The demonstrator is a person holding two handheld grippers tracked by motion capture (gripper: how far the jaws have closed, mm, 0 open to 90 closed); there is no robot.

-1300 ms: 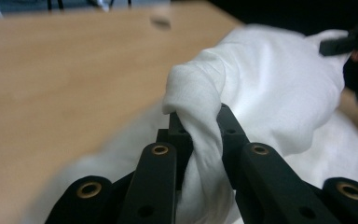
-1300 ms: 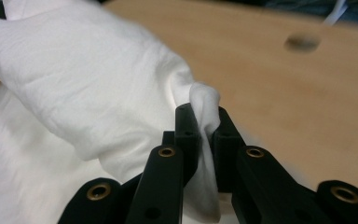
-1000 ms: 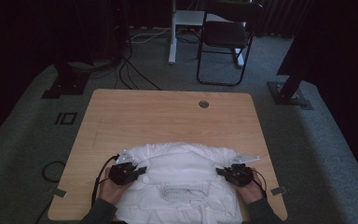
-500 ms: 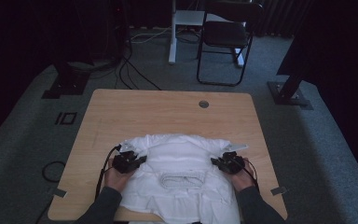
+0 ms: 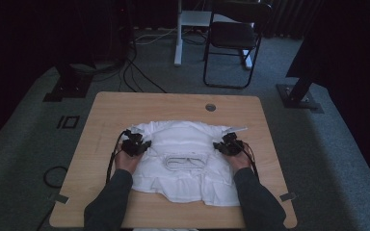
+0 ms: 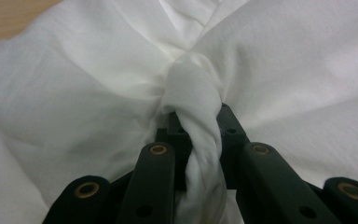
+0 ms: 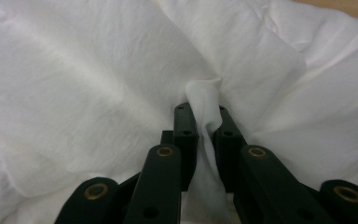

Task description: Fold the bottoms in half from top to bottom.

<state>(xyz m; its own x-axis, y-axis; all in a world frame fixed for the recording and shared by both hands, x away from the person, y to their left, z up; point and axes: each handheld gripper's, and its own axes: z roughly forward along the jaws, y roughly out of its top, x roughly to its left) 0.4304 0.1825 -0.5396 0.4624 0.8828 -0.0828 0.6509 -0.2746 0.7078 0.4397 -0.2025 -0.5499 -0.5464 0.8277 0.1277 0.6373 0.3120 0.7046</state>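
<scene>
A white shirt (image 5: 183, 159) lies on the wooden table (image 5: 173, 103), its collar facing up in the middle. My left gripper (image 5: 142, 144) is at the shirt's left side, shut on a bunched fold of the white cloth (image 6: 198, 112). At the shirt's right side my right gripper (image 5: 221, 146) is likewise shut on a pinch of the cloth (image 7: 205, 107). In the left gripper view my left gripper (image 6: 199, 122) shows the fold squeezed between its jaws, and the right gripper view shows the same for my right gripper (image 7: 203, 122). Both hands hold the garment's upper part.
A round cable hole (image 5: 210, 107) sits near the table's far edge. Behind the table stand a black folding chair (image 5: 231, 43), a white desk leg (image 5: 178, 33) and floor cables (image 5: 135, 72). Bare wood lies beyond the shirt and along both sides.
Both grippers have moved away from me across the table, dragging the shirt with them. The garment now lies farther from the near edge, and more of it shows below the hands.
</scene>
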